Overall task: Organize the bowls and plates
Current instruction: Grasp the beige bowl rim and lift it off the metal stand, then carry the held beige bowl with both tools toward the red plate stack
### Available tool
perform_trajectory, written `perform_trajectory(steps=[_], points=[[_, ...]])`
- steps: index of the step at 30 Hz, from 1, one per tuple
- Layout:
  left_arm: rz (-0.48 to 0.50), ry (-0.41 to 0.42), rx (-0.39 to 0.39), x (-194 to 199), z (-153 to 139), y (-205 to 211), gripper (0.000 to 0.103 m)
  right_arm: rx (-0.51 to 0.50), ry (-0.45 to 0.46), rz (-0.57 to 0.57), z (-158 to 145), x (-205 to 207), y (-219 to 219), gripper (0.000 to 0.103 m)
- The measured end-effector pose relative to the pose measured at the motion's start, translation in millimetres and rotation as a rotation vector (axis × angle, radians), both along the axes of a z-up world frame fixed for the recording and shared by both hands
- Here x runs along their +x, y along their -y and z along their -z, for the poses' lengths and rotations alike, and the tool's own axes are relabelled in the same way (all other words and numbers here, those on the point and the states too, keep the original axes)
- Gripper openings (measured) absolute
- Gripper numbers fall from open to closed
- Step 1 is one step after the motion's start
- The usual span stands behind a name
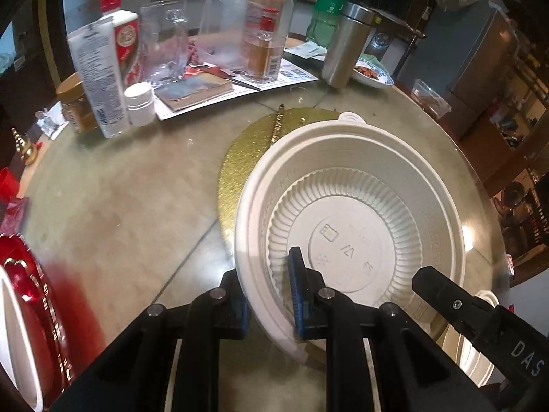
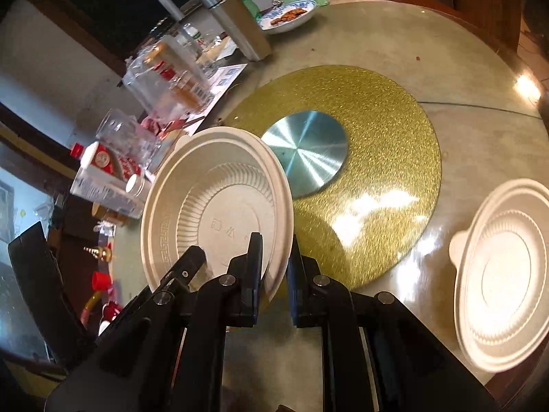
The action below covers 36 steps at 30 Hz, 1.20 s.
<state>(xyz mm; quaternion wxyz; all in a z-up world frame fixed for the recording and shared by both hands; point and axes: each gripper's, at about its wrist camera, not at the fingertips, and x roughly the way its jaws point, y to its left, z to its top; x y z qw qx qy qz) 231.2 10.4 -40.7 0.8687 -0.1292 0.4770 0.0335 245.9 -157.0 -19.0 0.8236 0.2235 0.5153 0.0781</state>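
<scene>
A shallow white plastic bowl (image 1: 360,213) with a ribbed wall hangs tilted over the round table, held by both grippers. My left gripper (image 1: 267,285) is shut on its near left rim, one blue pad inside and one outside. On the opposite rim of the bowl (image 2: 219,206), my right gripper (image 2: 274,267) is shut the same way. Each gripper shows in the other's view: the right gripper (image 1: 435,285) and the left gripper (image 2: 190,262). A second white bowl (image 2: 504,274) lies on the table at the right, partly hidden in the left wrist view.
A gold round mat (image 2: 377,110) with a silver disc (image 2: 305,154) lies under the bowl. Bottles, boxes, a steel flask (image 1: 346,48) and a dish of food (image 1: 374,72) crowd the far side. A red dish (image 1: 24,292) sits at the near left.
</scene>
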Motion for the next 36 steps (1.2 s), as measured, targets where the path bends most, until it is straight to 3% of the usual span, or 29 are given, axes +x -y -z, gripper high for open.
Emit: perform_trajectory(steps=[11, 36], points=[[0.008, 0.039, 0.036, -45.9, -1.5, -4.3, 0.017, 0.017, 0.035, -0.024, 2.0, -48.6, -6.2, 0.013], [0.061, 0.056, 0.018, -123.0, 7.9, -1.6, 0.018, 0.020, 0.060, -0.044, 23.5, -127.5, -0.5, 0.013]])
